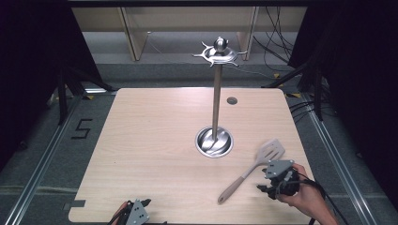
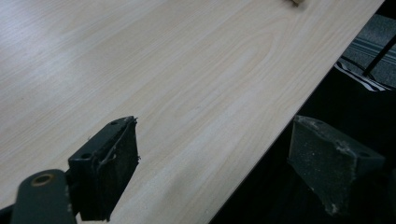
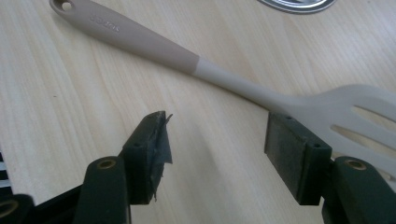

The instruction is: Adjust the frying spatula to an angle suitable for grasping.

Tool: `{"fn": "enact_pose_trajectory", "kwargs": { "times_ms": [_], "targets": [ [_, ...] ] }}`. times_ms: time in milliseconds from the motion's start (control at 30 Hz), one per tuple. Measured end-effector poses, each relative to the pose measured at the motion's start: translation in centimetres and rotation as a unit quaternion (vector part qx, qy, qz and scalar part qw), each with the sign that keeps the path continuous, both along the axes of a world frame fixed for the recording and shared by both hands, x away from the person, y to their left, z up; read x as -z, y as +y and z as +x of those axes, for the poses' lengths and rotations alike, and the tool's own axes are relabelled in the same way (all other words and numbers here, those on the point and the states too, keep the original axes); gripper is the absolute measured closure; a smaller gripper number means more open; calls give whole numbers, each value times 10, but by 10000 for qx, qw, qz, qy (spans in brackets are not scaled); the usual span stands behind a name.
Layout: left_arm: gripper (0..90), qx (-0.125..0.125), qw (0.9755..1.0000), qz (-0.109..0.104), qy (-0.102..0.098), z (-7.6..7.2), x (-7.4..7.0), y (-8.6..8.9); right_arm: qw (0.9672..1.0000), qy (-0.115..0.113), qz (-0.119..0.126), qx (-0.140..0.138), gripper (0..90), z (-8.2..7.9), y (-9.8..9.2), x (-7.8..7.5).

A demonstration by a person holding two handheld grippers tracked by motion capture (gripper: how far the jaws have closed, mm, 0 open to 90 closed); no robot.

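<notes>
High view: we hold our right gripper (image 1: 273,180) spread wide just beside the slotted spatula (image 1: 248,171) lying on the table (image 1: 150,140); our left gripper (image 2: 212,154) gapes empty over the table's near edge.

The right tongs (image 1: 277,180) were held in the person's right hand (image 1: 305,197), the forearm entering from the lower right. Their jaws stood wide apart with nothing between them, and the pads (image 3: 152,144) pointed down toward the bench (image 1: 155,140) at a low slant. The left tongs (image 1: 136,213) sat low at the near edge of the bench, well apart from the right tongs, gripped by the left hand (image 1: 123,208). Their jaws were also spread wide and empty, one pad (image 2: 109,168) over the bench, the other past its edge.
</notes>
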State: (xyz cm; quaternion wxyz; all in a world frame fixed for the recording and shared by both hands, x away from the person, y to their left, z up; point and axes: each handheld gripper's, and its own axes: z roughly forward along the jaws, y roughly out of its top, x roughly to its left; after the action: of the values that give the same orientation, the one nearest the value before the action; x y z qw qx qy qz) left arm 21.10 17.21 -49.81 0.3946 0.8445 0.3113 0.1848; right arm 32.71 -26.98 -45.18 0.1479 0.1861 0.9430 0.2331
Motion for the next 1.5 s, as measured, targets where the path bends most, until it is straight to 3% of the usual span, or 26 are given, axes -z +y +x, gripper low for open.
{"fn": "enact_pose_trajectory", "kwargs": {
  "times_ms": [67, 133, 233, 333, 400, 433, 500, 533, 567, 600, 667, 733, 833, 867, 900, 967, 1000, 1067, 1167, 1200, 1267, 1333, 1400, 1433, 1467, 1500],
  "targets": [
    [151, 1, 9999, 117, -12, 1, 0, 1, 9997, -15, -121, -203, 409, 3, 6, 0],
    [151, 13, 10000, 41, 23, 1, 0, 1, 9991, 41, -271, -317, 409, 7, 13, 0],
    [151, 15, 9999, 119, 22, 1, -1, 2, 9975, 21, -477, -515, 427, 13, 24, -1],
    [151, 33, 10000, -17, 11, 1, 1, 2, 9955, 48, -615, -716, 439, 20, 34, -1],
    [151, 82, 9999, 118, -80, 3, 0, 3, 9943, 89, -701, -796, 451, 24, 40, -1],
    [151, 9, 10000, -11, -3, 1, 1, 1, 9930, 92, -781, -877, 453, 27, 42, 0],
    [151, 8, 10000, 3, 25, 1, 0, 2, 9925, 188, -853, -853, 463, 29, 48, 2],
    [151, 80, 9999, 86, -22, 2, -1, 3, 9901, 182, -890, -1073, 466, 33, 50, 3],
    [151, 43, 10000, 51, 5, 2, -1, 3, 9888, 262, -972, -1099, 471, 35, 53, 5],
    [151, 31, 10000, 40, 79, 1, -1, 3, 9873, 160, -1044, -1186, 470, 37, 55, 6],
    [151, 57, 9999, 110, -82, 2, -2, 4, 9863, 251, -1209, -1096, 470, 37, 58, 8],
    [151, 52, 9999, 133, -71, 2, -2, 5, 9820, 202, -1237, -1411, 479, 41, 62, 9],
    [151, 38, 9999, 94, -61, 3, -2, 5, 9814, 257, -1308, -1381, 488, 42, 63, 9],
    [151, -60, 10000, -24, 16, 1, 0, 3, 9811, 255, -1326, -1388, 488, 44, 64, 9],
    [151, 44, 10000, 36, -33, 3, -1, 5, 9810, 297, -1354, -1358, 488, 44, 64, 10],
    [151, -34, 10000, -13, 33, 2, 0, 4, 9765, 264, -1480, -1542, 488, 49, 64, 11],
    [151, 23, 10000, -38, 52, 1, -2, 5, 9783, 377, -1453, -1428, 488, 48, 64, 12],
    [151, 31, 10000, -35, -70, 2, -2, 5, 9757, 382, -1482, -1568, 490, 50, 65, 13],
    [151, -31, 10000, -55, 65, 2, -1, 5, 9731, 448, -1544, -1650, 493, 50, 68, 15],
    [151, 45, 10000, -4, 1, 3, -1, 6, 9708, 431, -1652, -1682, 496, 52, 69, 15],
    [152, -37, 9999, -112, 61, 2, 0, 4, 9704, 498, -1627, -1711, 489, 52, 70, 17],
    [151, 61, 9999, -90, 5, 2, -2, 5, 9680, 510, -1655, -1816, 496, 57, 72, 18],
    [151, 73, 10000, -59, 27, 2, -2, 5, 9679, 587, -1630, -1818, 502, 57, 73, 19],
    [151, 64, 10000, -48, 13, 2, -1, 5, 9653, 571, -1710, -1892, 503, 58, 74, 19],
    [151, 55, 10000, -65, -32, 3, -1, 4, 9603, 463, -1805, -2077, 502, 62, 75, 19],
    [151, 70, 9999, -105, 3, 2, -1, 4, 9594, 529, -1823, -2087, 503, 63, 76, 20]
  ]
}}
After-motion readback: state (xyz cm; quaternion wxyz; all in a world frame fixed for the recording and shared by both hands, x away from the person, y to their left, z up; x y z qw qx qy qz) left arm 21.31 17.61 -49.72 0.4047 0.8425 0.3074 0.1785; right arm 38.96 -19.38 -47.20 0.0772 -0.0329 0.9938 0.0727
